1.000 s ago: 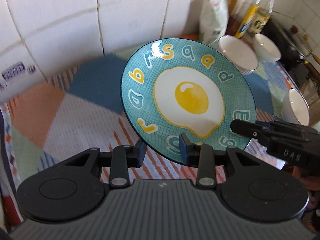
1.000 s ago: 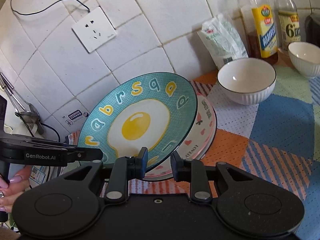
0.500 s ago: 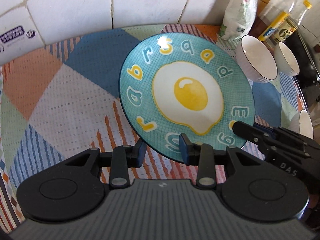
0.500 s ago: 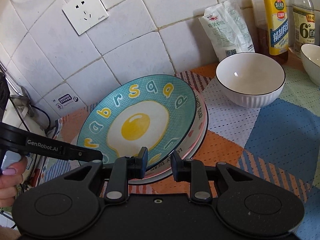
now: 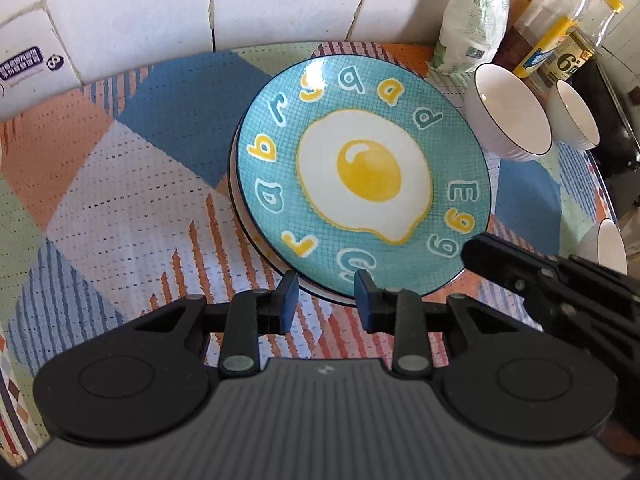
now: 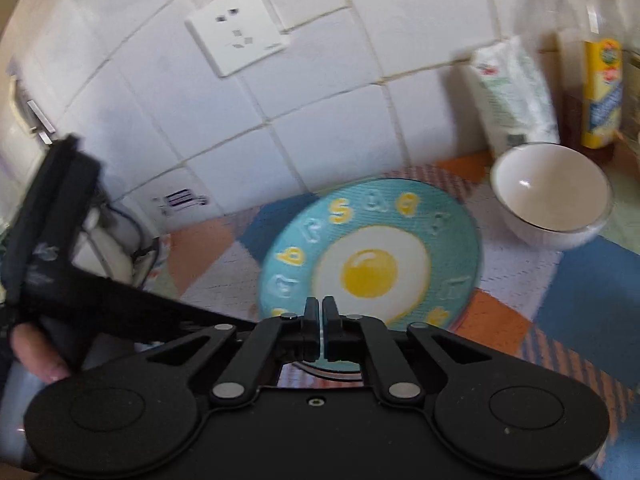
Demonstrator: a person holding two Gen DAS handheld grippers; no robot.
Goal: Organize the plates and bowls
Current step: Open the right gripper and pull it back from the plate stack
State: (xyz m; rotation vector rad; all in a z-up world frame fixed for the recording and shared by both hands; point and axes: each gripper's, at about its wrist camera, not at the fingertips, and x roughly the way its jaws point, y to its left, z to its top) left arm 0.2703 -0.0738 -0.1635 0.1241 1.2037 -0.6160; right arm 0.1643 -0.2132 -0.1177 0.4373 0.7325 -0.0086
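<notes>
A teal plate with a fried-egg picture (image 5: 364,176) lies flat on top of another plate, whose white rim (image 5: 234,196) shows under its left edge. It also shows in the right wrist view (image 6: 372,256). My left gripper (image 5: 325,300) is open, its fingers at the plate's near rim, not clamping it. My right gripper (image 6: 320,334) is shut and empty, just in front of the plate's near edge. A white bowl (image 5: 508,114) stands right of the plates, also seen in the right wrist view (image 6: 552,192).
A second white bowl (image 5: 574,114) and a third one (image 5: 608,246) stand further right. A white bag (image 5: 472,24) and oil bottles (image 5: 548,40) stand against the tiled wall. A patterned cloth (image 5: 120,184) covers the table. A wall socket (image 6: 238,38) is above.
The egg plate has been lowered flat onto the plate beneath. My right gripper has closed and drawn back from the rim. My left gripper's fingers stay open at the plate's edge.
</notes>
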